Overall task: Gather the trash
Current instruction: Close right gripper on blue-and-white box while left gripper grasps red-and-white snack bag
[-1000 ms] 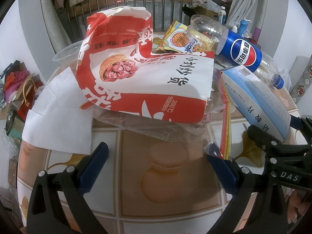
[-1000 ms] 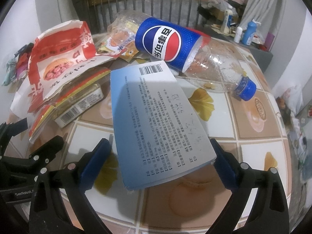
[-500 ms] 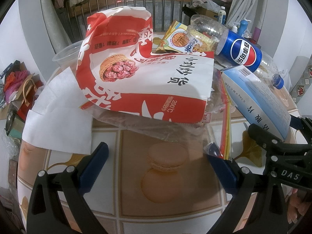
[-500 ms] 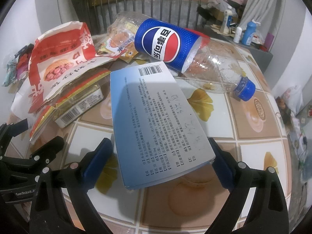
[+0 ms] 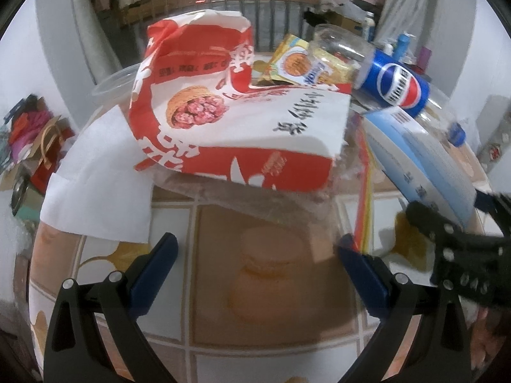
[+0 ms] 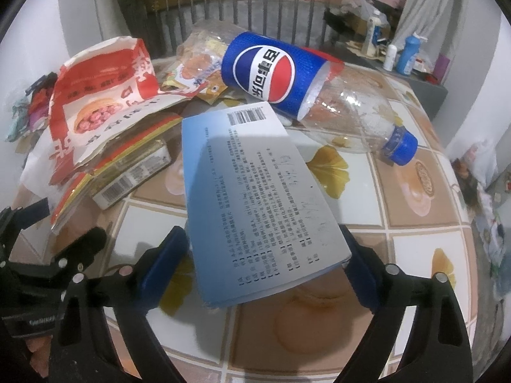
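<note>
My right gripper [image 6: 265,268] was closing around the blue box [image 6: 255,198]; my left gripper [image 5: 255,255] stood open over bare table.

My right jaws had just been narrowing, with the near end of the box between them; the pads sat at its two long edges, the left one touching or nearly so, but I could not tell whether they pressed on it. My left gripper [image 6: 64,245] hung just left of the box, its jaws wide with nothing between them, only the tiled table [image 5: 271,303] below. Beyond the box lay the Pepsi bottle [image 6: 287,73] on its side, cap [image 6: 400,148] pointing right. Left of the box sat a small carton [image 6: 134,175] in clear wrap, under the red-and-white bag [image 5: 236,118]. A yellow snack packet [image 5: 297,63] lay behind the box beside the bottle, and a white napkin [image 5: 95,185] lay far left of it.
</note>
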The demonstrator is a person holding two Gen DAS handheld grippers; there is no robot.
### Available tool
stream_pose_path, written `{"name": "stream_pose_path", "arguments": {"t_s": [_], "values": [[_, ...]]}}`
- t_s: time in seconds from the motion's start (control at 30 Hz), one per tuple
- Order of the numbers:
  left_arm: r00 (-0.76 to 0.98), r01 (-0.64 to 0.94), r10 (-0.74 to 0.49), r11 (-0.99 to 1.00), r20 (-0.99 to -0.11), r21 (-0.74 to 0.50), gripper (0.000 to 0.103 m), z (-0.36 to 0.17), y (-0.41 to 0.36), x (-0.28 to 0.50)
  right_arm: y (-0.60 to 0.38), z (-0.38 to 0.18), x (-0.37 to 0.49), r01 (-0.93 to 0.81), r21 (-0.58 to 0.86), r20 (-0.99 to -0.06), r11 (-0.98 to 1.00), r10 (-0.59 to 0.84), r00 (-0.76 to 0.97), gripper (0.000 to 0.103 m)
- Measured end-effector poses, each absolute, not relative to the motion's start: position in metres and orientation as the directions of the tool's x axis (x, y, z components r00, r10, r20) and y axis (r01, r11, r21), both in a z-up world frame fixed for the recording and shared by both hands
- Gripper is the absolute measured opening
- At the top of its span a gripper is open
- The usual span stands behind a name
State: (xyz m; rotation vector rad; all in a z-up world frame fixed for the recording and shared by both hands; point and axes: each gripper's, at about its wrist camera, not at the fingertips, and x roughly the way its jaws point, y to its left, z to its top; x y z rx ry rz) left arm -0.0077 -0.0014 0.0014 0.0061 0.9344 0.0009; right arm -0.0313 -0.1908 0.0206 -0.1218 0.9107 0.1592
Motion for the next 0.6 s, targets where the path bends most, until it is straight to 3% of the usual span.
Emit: {"name": "stream_pose_path", "arguments": {"t_s": [0.07, 0.13, 0.2, 0.6], "values": [[0.596, 0.033, -0.017, 0.999, -0.803, 0.003, 0.098, 0.001, 0.001, -0.014, -0.192, 0.022, -0.032, -0.189, -0.033, -0.79, 0.982, 0.09, 0.607, 0.081], [0.605, 0.06, -0.035, 0.998, -0.796, 0.002, 0.09, 0.003, 0.002, -0.019, -0.194, 0.022, -0.034, -0.184, -0.025, -0.786, 0.983, 0.094, 0.611, 0.076], [0.618, 0.084, -0.071, 0.996, -0.783, -0.024, 0.076, 0.006, 0.007, -0.022, -0.195, 0.023, -0.033, -0.183, -0.016, -0.785, 0.983, 0.101, 0.611, 0.076], [0.609, 0.134, -0.219, 0.976, -0.762, -0.173, 0.075, 0.01, 0.031, -0.026, -0.192, 0.025, -0.052, -0.213, 0.013, -0.794, 0.977, 0.139, 0.592, 0.073]]}}
